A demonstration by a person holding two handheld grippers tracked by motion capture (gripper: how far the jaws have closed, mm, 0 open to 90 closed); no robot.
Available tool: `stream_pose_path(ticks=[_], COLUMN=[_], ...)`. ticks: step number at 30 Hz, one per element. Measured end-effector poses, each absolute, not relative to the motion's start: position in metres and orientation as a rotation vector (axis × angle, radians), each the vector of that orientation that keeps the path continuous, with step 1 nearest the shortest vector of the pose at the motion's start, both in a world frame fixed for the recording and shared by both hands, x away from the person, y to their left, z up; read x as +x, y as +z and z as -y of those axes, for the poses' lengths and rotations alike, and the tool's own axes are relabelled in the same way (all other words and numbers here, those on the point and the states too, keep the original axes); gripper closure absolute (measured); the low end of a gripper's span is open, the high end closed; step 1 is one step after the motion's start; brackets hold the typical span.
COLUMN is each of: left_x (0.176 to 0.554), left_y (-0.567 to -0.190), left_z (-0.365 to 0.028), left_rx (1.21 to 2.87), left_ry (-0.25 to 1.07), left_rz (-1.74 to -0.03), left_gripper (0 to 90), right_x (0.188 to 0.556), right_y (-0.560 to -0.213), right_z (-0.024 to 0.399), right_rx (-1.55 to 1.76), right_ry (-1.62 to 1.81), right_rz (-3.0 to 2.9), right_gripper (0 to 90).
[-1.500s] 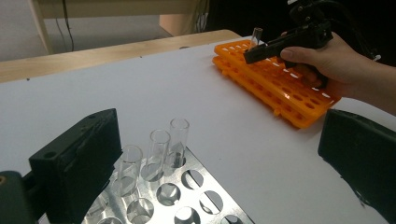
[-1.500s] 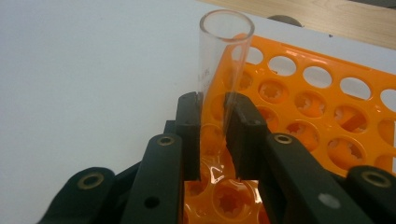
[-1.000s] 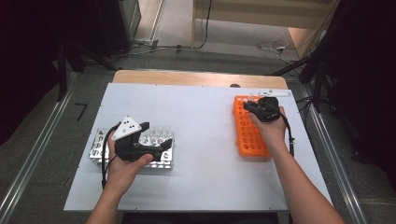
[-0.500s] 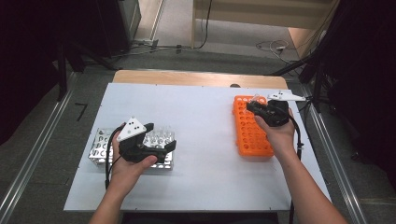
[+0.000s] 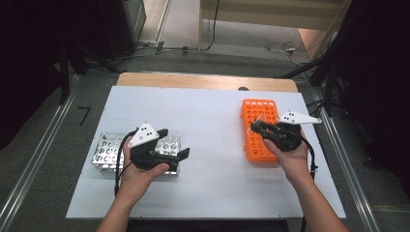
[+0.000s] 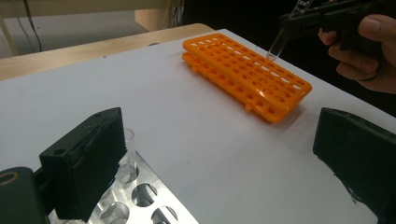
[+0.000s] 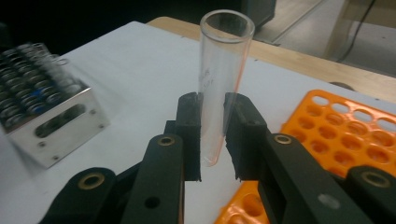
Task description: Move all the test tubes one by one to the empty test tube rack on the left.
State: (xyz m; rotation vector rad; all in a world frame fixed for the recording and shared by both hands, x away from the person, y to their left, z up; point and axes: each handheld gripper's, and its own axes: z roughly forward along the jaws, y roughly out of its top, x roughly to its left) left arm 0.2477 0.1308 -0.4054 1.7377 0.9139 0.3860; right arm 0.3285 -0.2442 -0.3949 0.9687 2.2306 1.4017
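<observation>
Over at nine o'clock on the white surface (image 5: 212, 121), the left tool (image 5: 181, 153) hangs with its jaws spread wide and nothing between them, poised at the near-right corner of the metal rack (image 5: 109, 153), where a clear tube (image 6: 128, 140) already stands in one hole. Swing across to three o'clock: the right tool (image 5: 255, 126) is clamped on a glass test tube (image 7: 219, 84), lifted clear above the orange rack (image 5: 258, 113) and gripped low, near its rounded bottom. That's the worry, I'd say: a grip that low leaves most of the glass free to tip or slip if the hand swings fast. Between the racks lies bare surface, so nothing blocks the crossing, though the left tool itself crowds the metal rack's holes.
</observation>
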Motion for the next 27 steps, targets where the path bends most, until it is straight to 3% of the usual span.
stream_pose_path(ticks=[11, 27], left_x=[0.242, 0.230], left_y=[-0.402, -0.400], left_z=[-0.109, -0.072], left_rx=[1.755, 1.792], left_ry=[0.319, 0.269], left_rz=[-0.817, -0.698], left_gripper=[9.0, 44.5], right_x=[0.285, 0.263], right_y=[-0.400, -0.416], right_z=[0.211, 0.170], right_rx=[0.784, 0.639], right_ry=[1.430, 1.405], right_rz=[-2.378, -2.527], right_gripper=[74.0, 74.0])
